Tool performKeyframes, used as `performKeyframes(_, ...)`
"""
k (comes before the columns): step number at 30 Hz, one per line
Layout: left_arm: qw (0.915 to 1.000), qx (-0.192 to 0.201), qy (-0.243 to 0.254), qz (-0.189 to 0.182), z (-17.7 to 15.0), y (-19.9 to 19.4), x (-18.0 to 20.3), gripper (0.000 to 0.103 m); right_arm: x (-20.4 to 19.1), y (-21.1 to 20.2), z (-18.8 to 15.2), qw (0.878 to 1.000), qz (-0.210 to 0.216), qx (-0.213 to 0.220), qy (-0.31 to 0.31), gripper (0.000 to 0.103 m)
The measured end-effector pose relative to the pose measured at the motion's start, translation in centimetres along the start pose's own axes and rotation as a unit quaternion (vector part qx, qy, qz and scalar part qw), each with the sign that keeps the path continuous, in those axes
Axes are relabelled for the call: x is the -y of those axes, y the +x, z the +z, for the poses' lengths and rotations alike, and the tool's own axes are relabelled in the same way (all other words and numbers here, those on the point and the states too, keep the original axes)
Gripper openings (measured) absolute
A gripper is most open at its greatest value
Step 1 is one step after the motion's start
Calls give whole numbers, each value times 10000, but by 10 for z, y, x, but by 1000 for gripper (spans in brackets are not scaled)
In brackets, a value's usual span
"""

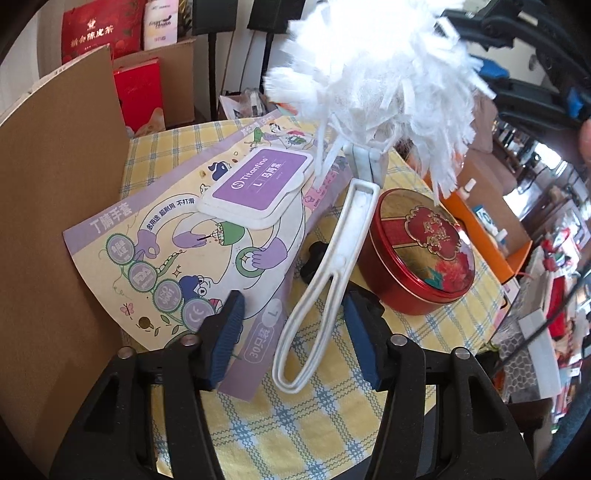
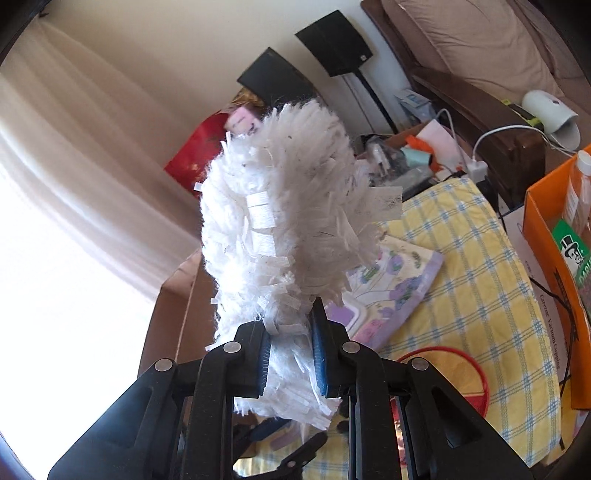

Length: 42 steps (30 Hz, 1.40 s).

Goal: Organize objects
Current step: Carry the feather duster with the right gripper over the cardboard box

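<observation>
Clamping the duster's (image 2: pixel 280 229) fluffy head, right tool (image 2: pixel 290 354); its handle hangs between the half-open left tool (image 1: pixel 291 332).

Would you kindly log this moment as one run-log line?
right gripper: shut on duster head | left gripper: open around duster handle | red tin: on table, beside handle

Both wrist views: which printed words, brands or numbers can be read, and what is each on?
"Titanfine", "L": purple lid label of the white flip-top dispenser.
"丁腈手套", "30只装", "FDA", "ISO 9001", "CE": flat lilac glove pack.
"Carefree Vacuum Cupping", roughly: white box side.
Gold characters on the red paper bag: too blurred.
Round red tin emblem: unreadable.
</observation>
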<state>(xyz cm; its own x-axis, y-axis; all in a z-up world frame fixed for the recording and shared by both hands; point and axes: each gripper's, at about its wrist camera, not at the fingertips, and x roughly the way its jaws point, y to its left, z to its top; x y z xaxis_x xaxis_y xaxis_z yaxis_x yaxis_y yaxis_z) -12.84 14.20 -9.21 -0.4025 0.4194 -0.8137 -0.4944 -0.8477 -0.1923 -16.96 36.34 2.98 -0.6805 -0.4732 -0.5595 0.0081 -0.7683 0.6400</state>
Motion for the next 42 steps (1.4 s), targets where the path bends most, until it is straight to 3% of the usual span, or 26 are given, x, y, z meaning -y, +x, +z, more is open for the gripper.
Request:
performKeyframes(4,9999,-19,65,-103,-1,-4,4,24,-12,-5,-7,9998,118,-16,-129,18)
performKeyframes(15,9997,130,29,-215,-4,-26,6,22,-34,-15,-11,9989,156,-41,-434,18)
performKeyframes(28,9986,514,-96,-13,-1,-103,0,19,-100,-20,-1,9942,521,-154,-933,18)
performKeyframes(42,9951,948,-257,66,5,-159,-27,18,-158,21,14,9901,716,-575,-1058,17)
